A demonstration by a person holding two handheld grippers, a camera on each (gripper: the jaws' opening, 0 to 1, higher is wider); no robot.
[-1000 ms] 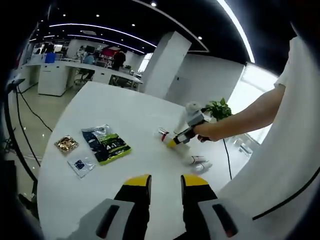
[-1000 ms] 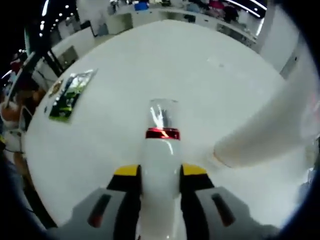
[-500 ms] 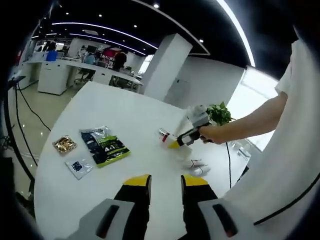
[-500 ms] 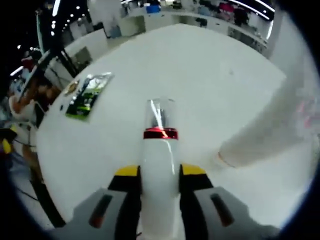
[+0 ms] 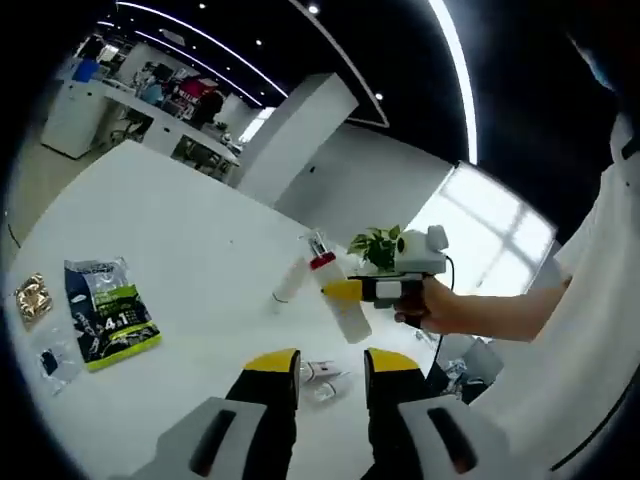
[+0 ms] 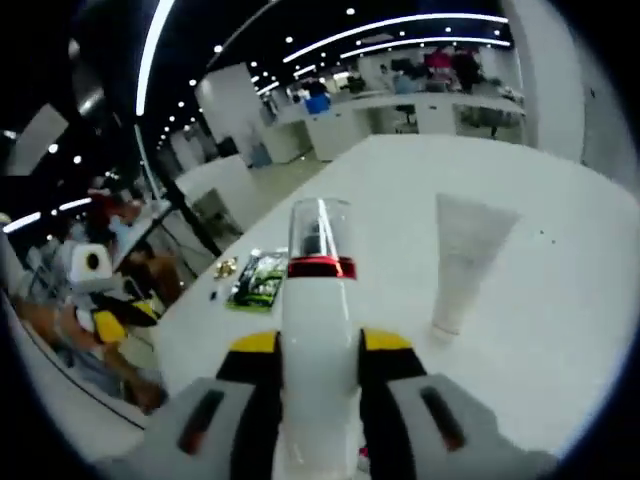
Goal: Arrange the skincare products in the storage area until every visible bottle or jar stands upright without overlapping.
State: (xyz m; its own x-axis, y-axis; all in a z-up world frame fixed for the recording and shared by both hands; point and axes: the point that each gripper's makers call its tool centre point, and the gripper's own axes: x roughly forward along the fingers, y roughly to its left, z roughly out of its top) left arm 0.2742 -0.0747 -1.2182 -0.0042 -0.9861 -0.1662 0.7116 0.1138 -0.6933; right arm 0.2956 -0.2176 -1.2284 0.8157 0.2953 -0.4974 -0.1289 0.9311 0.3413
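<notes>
One white pump bottle (image 6: 318,330), red-collared, now rides off the table (image 5: 190,260), clenched in the right gripper (image 6: 312,350); earlier it lay low. A white tube (image 6: 462,255) stands beyond on open tabletop. Left gripper (image 5: 331,367) is released, small bottles (image 5: 320,375) partly hidden between its jaws

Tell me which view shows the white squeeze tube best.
The right gripper view: the white tube is large and unobstructed on the table, beside the held bottle. In the left gripper view the tube is small and distant, just left of that bottle.
</notes>
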